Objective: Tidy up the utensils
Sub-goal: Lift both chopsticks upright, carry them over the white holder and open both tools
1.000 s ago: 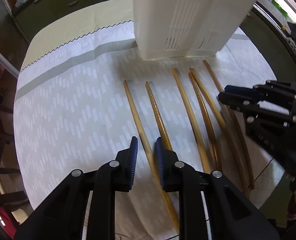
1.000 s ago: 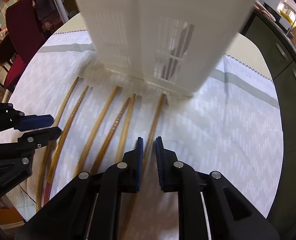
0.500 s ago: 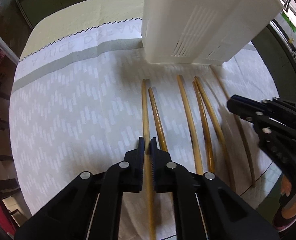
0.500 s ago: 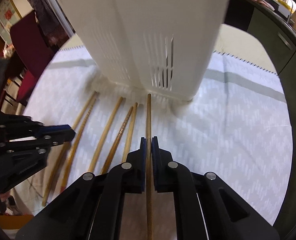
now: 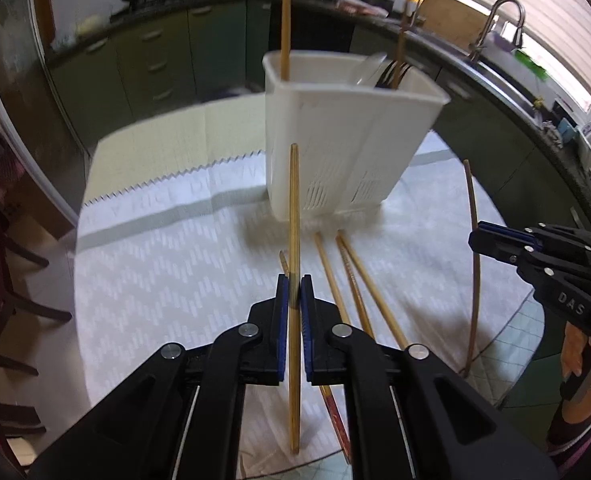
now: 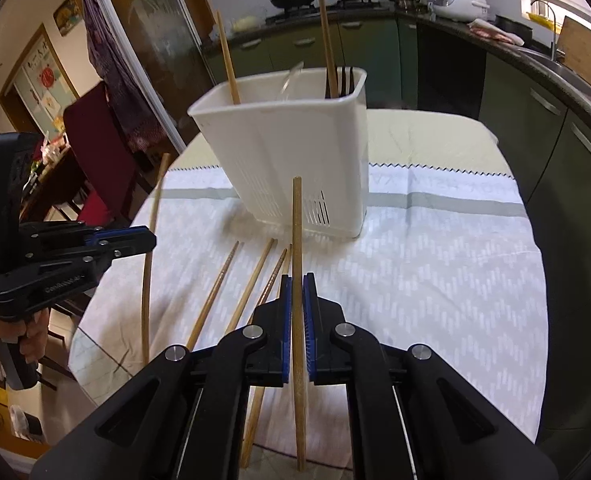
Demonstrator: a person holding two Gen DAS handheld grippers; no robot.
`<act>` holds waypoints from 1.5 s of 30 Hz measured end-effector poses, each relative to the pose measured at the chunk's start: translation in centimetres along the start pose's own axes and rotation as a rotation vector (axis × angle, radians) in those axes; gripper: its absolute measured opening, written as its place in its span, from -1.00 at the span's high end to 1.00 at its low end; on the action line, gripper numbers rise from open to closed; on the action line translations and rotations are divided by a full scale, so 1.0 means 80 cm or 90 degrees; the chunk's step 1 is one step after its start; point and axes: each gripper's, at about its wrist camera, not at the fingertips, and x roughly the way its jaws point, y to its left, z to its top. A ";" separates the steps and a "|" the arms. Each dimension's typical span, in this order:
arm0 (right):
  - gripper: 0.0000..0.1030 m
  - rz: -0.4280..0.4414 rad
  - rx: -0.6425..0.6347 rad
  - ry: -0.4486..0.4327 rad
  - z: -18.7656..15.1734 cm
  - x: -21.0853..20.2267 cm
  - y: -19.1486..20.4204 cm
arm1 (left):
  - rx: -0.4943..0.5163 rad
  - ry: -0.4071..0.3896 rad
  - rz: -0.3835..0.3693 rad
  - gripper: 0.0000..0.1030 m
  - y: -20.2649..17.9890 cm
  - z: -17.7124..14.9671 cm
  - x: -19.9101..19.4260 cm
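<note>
Two chopsticks (image 6: 228, 65) upright in white caddy (image 6: 295, 152), forks (image 6: 341, 80) alongside.

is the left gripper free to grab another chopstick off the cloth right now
Probably not: the left gripper is already shut on a chopstick lifted off the cloth. Loose chopsticks lie unobstructed just below.

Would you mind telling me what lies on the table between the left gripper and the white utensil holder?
Four loose chopsticks on the patterned tablecloth, seen in the left wrist view between the left gripper and the utensil holder.
</note>
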 end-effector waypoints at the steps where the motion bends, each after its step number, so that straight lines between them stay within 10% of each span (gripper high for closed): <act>1: 0.87 0.001 0.000 -0.009 -0.002 -0.009 -0.001 | 0.004 -0.010 0.001 0.88 -0.001 -0.001 -0.010; 27: 0.87 0.019 -0.038 -0.096 0.015 -0.081 0.043 | 0.029 -0.089 -0.022 0.88 -0.033 -0.015 -0.084; 45: 0.87 0.036 -0.070 -0.154 0.087 -0.142 0.058 | 0.037 -0.171 -0.060 0.88 -0.051 0.067 -0.161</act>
